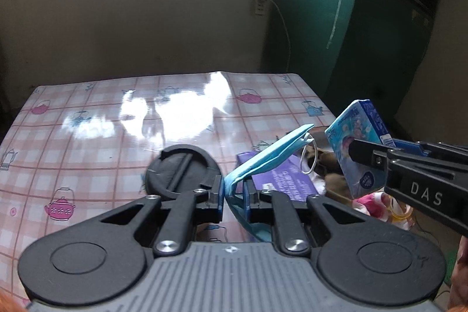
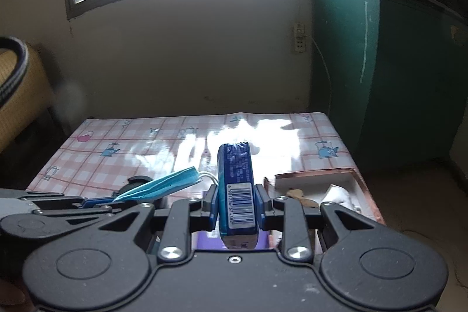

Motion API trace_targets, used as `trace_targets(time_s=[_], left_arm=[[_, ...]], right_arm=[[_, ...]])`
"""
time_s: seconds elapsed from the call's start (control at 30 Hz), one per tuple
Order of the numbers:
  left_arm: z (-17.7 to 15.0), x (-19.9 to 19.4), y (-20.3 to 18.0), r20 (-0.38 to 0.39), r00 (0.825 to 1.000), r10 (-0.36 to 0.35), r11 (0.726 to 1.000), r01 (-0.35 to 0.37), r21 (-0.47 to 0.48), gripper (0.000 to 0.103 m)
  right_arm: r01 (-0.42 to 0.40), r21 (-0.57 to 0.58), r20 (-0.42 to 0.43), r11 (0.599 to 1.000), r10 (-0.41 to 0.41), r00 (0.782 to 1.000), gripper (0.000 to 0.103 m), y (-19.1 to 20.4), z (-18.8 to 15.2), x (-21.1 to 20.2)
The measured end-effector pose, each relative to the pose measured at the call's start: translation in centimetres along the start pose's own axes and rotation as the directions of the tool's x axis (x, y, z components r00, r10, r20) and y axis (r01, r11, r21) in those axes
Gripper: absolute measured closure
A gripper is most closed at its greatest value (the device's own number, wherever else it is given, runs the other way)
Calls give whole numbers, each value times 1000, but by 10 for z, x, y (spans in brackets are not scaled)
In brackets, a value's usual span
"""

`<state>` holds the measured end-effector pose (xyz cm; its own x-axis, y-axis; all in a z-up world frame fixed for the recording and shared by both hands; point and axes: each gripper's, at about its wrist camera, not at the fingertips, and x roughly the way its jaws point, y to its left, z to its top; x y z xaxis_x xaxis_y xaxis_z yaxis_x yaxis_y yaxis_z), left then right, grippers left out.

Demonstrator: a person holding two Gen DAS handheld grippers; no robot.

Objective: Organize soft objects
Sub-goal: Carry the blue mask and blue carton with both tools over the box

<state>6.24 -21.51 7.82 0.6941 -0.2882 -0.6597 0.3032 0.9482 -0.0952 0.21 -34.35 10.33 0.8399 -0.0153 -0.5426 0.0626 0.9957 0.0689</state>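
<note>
A: Left gripper (image 1: 234,195) is pinching the blue face mask (image 1: 269,154); right gripper (image 2: 235,205) is clamped on the tissue pack (image 2: 237,189). Both are held up over the table's (image 2: 146,142) near right corner, beside the box (image 2: 359,186).

B: I'd keep both grips firm and lower them slowly, since the mask's loose end may snag.
</note>
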Motion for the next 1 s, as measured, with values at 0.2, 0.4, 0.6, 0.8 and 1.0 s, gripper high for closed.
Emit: trace_targets(time_s=[0.2, 0.4, 0.6, 0.8, 1.0], left_arm=[[1, 7, -19, -10, 1000, -29, 999, 29, 31, 87], [1, 16, -42, -20, 998, -59, 997, 60, 56, 87], [1, 29, -61, -34, 996, -86, 994, 88, 69, 87], [0, 45, -75, -51, 993, -105, 992, 109, 71, 87], [0, 56, -94, -58, 991, -122, 988, 126, 85, 87]], right_arm=[[26, 21, -6, 999, -26, 1000, 72, -23, -3, -2], [55, 35, -19, 998, -54, 998, 72, -49, -6, -3], [86, 43, -40, 995, -84, 996, 72, -75, -8, 1], [110, 54, -58, 993, -106, 993, 72, -101, -12, 5], [131, 72, -71, 989, -126, 990, 72, -124, -16, 12]])
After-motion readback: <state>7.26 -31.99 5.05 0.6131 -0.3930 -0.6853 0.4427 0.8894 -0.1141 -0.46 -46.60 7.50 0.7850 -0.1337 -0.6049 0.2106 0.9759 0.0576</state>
